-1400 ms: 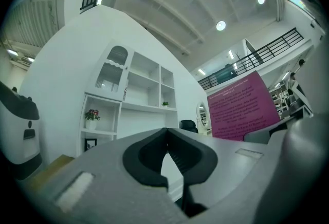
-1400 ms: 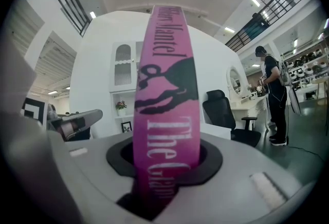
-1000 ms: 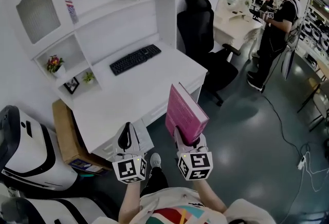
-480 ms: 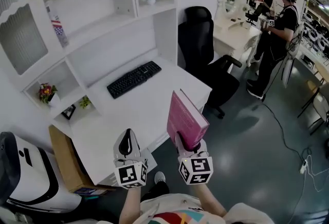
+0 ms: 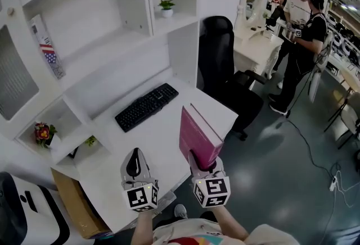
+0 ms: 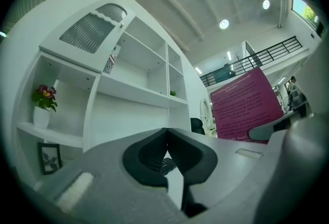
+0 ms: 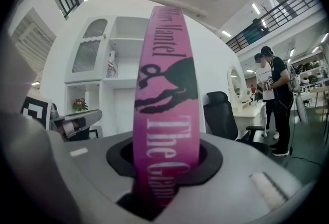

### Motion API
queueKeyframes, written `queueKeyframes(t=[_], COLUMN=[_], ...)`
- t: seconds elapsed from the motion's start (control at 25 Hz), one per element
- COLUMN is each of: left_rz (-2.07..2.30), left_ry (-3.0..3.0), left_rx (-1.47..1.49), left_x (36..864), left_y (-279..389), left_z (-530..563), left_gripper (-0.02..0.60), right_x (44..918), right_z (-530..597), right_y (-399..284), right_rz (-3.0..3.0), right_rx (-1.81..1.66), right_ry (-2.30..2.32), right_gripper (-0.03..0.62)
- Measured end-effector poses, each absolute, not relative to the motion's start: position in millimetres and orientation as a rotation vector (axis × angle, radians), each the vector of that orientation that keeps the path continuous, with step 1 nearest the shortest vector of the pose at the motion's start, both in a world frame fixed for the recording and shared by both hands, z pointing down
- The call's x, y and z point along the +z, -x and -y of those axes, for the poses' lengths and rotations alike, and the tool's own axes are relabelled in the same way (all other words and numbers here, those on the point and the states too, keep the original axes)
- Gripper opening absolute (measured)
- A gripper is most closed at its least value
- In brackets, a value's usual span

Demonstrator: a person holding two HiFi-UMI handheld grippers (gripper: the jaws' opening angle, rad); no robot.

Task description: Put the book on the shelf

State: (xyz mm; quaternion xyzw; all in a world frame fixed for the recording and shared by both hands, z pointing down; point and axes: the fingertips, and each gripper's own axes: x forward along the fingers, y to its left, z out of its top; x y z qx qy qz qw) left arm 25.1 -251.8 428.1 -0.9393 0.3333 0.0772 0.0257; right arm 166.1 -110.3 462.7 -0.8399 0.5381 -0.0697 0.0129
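Far left, the shelf unit (image 5: 121,41) above the white surface (image 5: 135,143) holds a slim leaning booklet (image 5: 47,50) w/ a stars-and-stripes print, text too small to read; lower down a pot of red flowers (image 5: 43,132) sits in a cubby. A black keyboard (image 5: 147,106) lies on the surface, no brand legible. My left gripper (image 5: 134,157) hovers over the surface's front part, jaws pressed together, nothing betw. them. Just right of it my right gripper (image 5: 201,163) has its jaws clamped on the bottom of the pink book (image 5: 197,134), which stands upright over the surface's front edge, not on the shelf yet. In the right gripper view its spine faces me: "Mantel" at top, a black "&" motif, then "The G…", the rest sunk in the jaws. The back cover carries white print, unreadable. Right again: black office chair (image 5: 223,64), then two people (image 5: 304,30) standing well apart from me.
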Motion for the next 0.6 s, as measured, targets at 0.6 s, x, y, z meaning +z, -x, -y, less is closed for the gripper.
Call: queueKeyframes(t=[0.6], left_rz=[-1.355], left_ry=[2.773], left_rx=[0.244], left_x=[428.0], left_y=[-33.3], left_z=[322.5], left_gripper=[0.0], right_x=[454.8], right_z=[210.3], right_y=[-205.9], right_rz=[-1.953], right_rx=[-0.177], right_ry=[2.448], right_gripper=[0.146])
